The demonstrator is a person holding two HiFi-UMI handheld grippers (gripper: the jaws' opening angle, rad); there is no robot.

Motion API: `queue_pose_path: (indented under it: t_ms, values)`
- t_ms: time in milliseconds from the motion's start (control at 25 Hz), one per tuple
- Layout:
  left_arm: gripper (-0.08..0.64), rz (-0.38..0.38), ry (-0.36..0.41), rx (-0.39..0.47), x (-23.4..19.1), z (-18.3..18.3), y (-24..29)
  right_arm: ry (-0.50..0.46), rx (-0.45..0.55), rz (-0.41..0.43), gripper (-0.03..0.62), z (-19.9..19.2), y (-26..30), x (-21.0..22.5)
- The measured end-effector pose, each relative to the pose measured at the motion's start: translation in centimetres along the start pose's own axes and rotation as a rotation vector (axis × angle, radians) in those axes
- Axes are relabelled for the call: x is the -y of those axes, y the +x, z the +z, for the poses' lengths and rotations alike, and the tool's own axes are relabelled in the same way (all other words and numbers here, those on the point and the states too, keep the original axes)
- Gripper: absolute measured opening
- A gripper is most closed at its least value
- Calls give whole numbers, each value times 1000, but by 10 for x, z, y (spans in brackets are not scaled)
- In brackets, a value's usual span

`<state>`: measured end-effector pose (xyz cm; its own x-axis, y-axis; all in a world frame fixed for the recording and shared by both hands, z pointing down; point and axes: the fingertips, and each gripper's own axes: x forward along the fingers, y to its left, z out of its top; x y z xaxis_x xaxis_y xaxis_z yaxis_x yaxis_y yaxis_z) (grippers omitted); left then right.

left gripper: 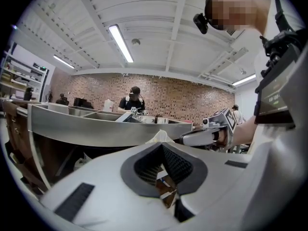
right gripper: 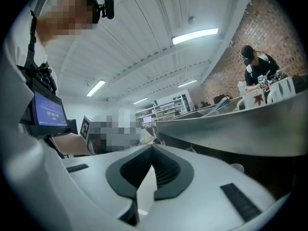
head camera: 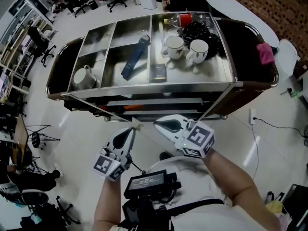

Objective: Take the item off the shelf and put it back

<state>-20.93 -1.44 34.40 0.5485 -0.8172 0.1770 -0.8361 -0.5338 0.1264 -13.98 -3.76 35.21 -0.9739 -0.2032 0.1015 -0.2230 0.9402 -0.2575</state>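
Parked low, short of the cart (head camera: 144, 86) to clear its rim: my left gripper (head camera: 132, 129) pinched on a pale scrap (head camera: 136, 124), likely the item, off the shelf; right gripper (head camera: 158, 124) closed, empty.

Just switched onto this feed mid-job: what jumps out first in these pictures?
The steel cart fills the upper head view, its top tray split into compartments. Two white mugs stand right of centre, and a blue box lies slantwise in the middle compartment. Below the cart's front edge, the left gripper and right gripper hang with jaws together, their tips nearly meeting.
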Motion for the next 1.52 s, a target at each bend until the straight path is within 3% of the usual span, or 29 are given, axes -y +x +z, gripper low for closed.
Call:
queue_pose_path:
  t_ms: [1160, 1520]
  values:
    - [9, 0, 20, 34, 0, 8, 6, -7, 6, -22, 6, 1, -9, 8]
    - [8, -11, 27, -31, 7, -16, 17, 20, -4, -39, 6, -12, -13, 14]
